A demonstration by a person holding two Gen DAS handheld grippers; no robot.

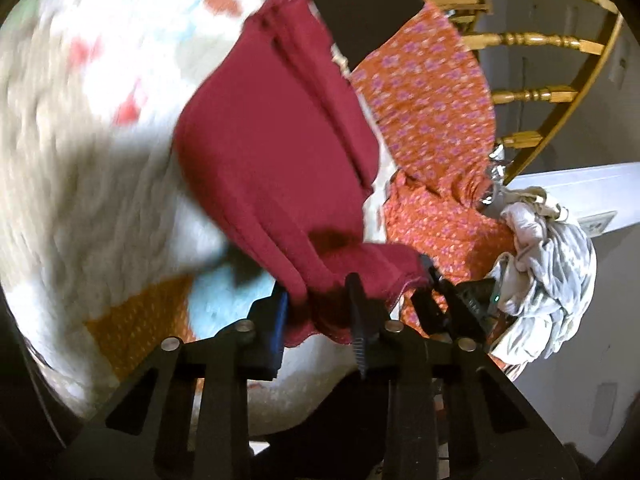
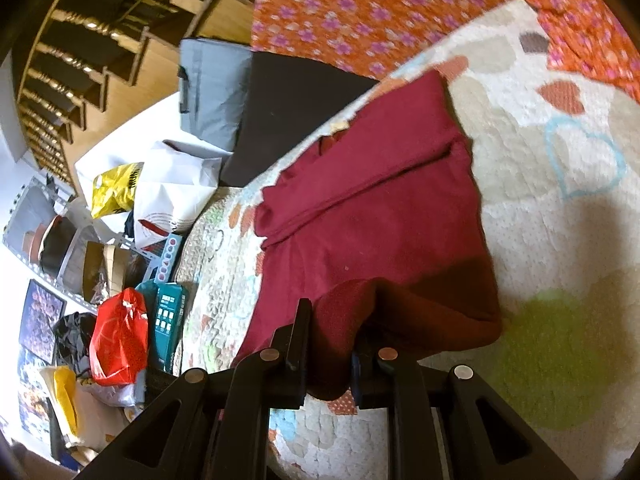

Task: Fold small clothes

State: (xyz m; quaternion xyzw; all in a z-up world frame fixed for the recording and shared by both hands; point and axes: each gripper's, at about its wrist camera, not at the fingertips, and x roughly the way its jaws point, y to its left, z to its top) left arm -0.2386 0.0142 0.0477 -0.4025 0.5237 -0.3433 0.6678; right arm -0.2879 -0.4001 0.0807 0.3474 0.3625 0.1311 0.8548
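A dark red garment [image 1: 272,152] lies partly folded on a pale patchwork quilt [image 1: 80,160], its near edge lifted. In the left wrist view my left gripper [image 1: 320,304] is shut on that near edge, and the cloth bunches between the two black fingers. In the right wrist view the same red garment [image 2: 372,200] stretches away across the quilt [image 2: 560,200]. My right gripper [image 2: 330,344] is shut on another bunched part of its near edge. The right gripper's dark body [image 1: 452,296] shows close beside the left one.
An orange flowered cloth [image 1: 432,120] covers the far side of the bed. A heap of crumpled white clothes [image 1: 548,248] lies at the right. A wooden railing [image 1: 540,40] stands beyond. Beside the bed are a grey cushion [image 2: 212,88] and plastic bags [image 2: 120,340].
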